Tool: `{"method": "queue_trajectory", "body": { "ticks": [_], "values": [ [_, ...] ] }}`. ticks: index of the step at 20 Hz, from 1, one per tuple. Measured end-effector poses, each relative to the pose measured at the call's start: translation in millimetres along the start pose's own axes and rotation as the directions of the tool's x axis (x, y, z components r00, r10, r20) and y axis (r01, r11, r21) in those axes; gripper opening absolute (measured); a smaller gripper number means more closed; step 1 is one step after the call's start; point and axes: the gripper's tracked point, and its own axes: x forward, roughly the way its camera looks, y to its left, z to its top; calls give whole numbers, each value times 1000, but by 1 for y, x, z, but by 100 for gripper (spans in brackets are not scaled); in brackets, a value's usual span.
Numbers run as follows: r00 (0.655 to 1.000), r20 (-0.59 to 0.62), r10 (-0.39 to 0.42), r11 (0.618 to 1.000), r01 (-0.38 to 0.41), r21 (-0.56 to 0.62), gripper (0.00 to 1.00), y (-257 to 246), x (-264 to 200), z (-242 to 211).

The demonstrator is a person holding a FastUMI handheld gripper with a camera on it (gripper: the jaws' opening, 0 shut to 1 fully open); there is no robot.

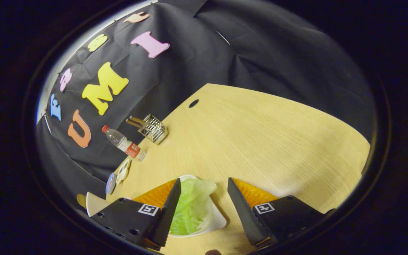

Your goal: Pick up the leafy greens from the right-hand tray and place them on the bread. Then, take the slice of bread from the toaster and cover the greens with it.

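The tool [204, 193] hangs with its fingers spread wide apart and gripping nothing, and the pale green crinkled leafy greens [191, 205] lie between them on a small white tray [218, 221] near the close edge of the light wooden surface [260, 141]. Toward the far left edge, by the booth wall, stand a wire mesh utensil holder [152, 128] and a clear plastic bottle with a red cap and label [123, 142].

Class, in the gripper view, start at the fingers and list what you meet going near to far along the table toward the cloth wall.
Open gripper → leafy greens on a white tray between the fingers → small round items at the table edge → plastic bottle → wire holder → hole in the tabletop.
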Motion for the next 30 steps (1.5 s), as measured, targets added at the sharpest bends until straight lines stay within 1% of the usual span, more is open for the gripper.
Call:
{"method": "queue_trajectory", "body": {
  "ticks": [1, 2, 3, 4, 7, 9, 11, 12, 15, 20, 23, 27, 30],
  "values": [
    [1000, -7, 11, 1000, -11, 6, 82, 2, 1, 0],
    [1000, -19, 8, 1000, -7, 17, 77, 0, 5, -6],
    [1000, -29, 13, 1000, -12, 23, 71, 1, -3, -5],
    [999, -32, 21, 999, -20, 28, 65, 2, 4, -7],
    [999, -30, -11, 1000, 12, 26, 34, -6, 10, -6],
    [1000, -31, 4, 998, -2, 66, 14, -8, 12, -2],
    [1000, -30, -1, 997, 3, 78, 2, -9, 7, 1],
    [1000, -27, -4, 998, 6, 66, 0, -9, 3, -1],
    [999, 29, 33, 999, -34, 37, 0, 10, -13, 13],
    [987, 110, 117, 993, -116, -17, 0, 61, -54, 28],
    [975, 143, 173, 985, -171, -26, 0, 95, -77, 29],
    [961, 156, 229, 973, -224, -48, 0, 143, -96, 16],
    [947, 144, 286, 958, -279, -70, 0, 186, -102, -10]
  ]
}}
